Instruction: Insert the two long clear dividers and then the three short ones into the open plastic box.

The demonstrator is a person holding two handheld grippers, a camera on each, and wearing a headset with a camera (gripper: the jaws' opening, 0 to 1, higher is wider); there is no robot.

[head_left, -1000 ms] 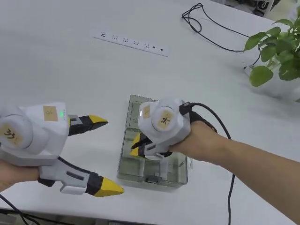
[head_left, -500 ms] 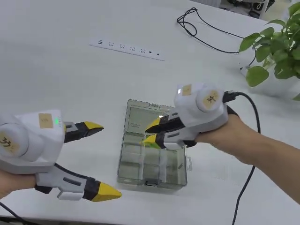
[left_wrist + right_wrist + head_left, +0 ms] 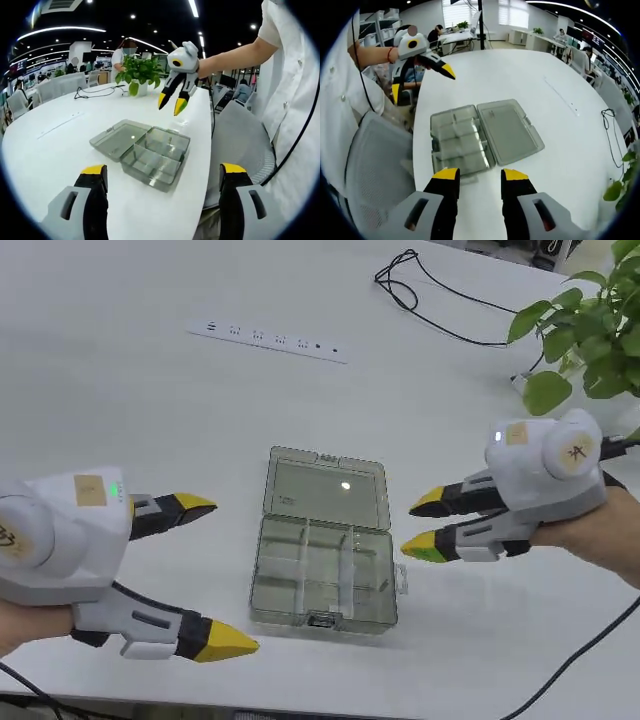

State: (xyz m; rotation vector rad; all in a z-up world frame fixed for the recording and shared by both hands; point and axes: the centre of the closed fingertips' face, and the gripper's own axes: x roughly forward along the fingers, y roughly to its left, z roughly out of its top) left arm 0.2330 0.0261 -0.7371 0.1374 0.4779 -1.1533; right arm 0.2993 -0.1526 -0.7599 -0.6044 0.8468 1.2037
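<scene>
The clear plastic box lies open on the white table, its lid folded flat to the far side. Clear dividers stand inside it and split it into compartments. My left gripper hovers left of the box, open wide and holding nothing. My right gripper hangs just right of the box, open with a narrower gap, nothing between its fingers. In the left gripper view the box lies ahead with the right gripper above its far side. In the right gripper view the box lies beyond my jaws.
A white power strip lies at the back of the table, a black cable behind it, a potted plant at the far right. The table's front edge runs just below the box. A grey chair stands beside the table.
My right gripper has lifted off the box and moved right, clear of it, with its jaws parted. The left gripper has stayed about where it was.
</scene>
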